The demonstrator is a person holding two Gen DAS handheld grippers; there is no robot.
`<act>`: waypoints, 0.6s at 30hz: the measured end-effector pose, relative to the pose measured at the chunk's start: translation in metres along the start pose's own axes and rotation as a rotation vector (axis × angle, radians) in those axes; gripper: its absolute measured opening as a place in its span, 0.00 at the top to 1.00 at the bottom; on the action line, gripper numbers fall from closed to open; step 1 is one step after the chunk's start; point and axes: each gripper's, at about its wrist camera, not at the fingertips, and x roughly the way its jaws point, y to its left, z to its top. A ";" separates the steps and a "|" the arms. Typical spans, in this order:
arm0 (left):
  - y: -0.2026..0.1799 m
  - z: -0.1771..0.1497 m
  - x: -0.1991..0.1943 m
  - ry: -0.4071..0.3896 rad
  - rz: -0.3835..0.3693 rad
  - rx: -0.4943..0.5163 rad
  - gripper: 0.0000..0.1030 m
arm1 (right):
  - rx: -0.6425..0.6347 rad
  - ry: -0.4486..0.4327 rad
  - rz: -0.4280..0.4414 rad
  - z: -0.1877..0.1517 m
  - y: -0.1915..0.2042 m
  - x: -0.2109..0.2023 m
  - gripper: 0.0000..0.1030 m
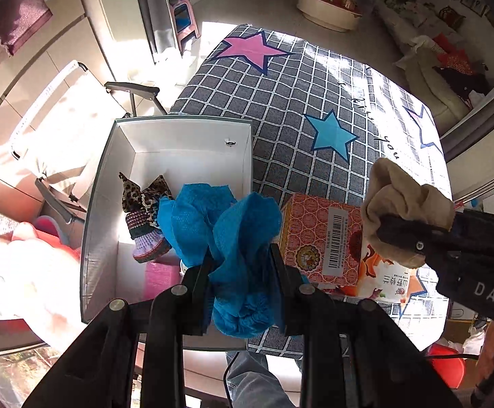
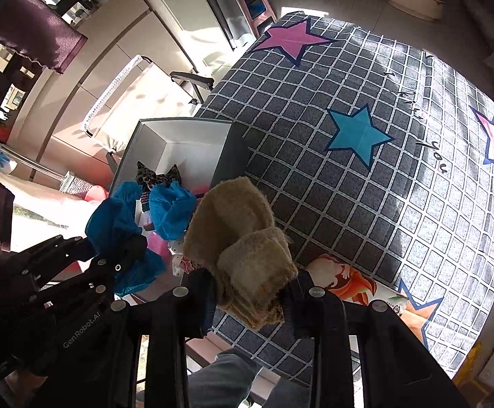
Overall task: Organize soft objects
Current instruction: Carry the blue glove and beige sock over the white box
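Observation:
My left gripper (image 1: 242,265) is shut on a crumpled blue mesh cloth (image 1: 233,231), held over the near right edge of an open white box (image 1: 182,136). The box holds a leopard-print and knitted soft item (image 1: 145,217) and something pink (image 1: 162,275). My right gripper (image 2: 250,289) is shut on a folded beige fuzzy cloth (image 2: 243,241), held above the table just right of the box (image 2: 179,129). The right gripper also shows in the left wrist view (image 1: 400,238) with the beige cloth (image 1: 403,197). The left gripper with the blue cloth (image 2: 121,224) shows in the right wrist view.
The table wears a grey checked cloth with stars (image 1: 315,102). An orange patterned carton (image 1: 318,234) and a printed packet (image 1: 386,278) lie near the front edge. A folding chair (image 1: 77,119) stands left of the table. My legs are below the front edge.

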 end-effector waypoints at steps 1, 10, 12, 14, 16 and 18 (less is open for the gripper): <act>0.007 -0.003 0.002 0.005 0.007 -0.017 0.71 | -0.017 0.006 0.003 0.002 0.007 0.003 0.68; 0.049 -0.021 0.017 0.047 0.042 -0.118 0.71 | -0.141 0.064 0.021 0.011 0.055 0.026 0.68; 0.055 -0.024 0.020 0.053 0.044 -0.133 0.71 | -0.161 0.072 0.025 0.013 0.063 0.029 0.68; 0.061 -0.026 0.021 0.058 0.047 -0.148 0.71 | -0.181 0.079 0.028 0.014 0.071 0.032 0.68; 0.064 -0.028 0.022 0.059 0.047 -0.160 0.70 | -0.198 0.085 0.028 0.015 0.078 0.034 0.68; 0.068 -0.028 0.023 0.059 0.047 -0.169 0.71 | -0.213 0.089 0.030 0.016 0.084 0.036 0.68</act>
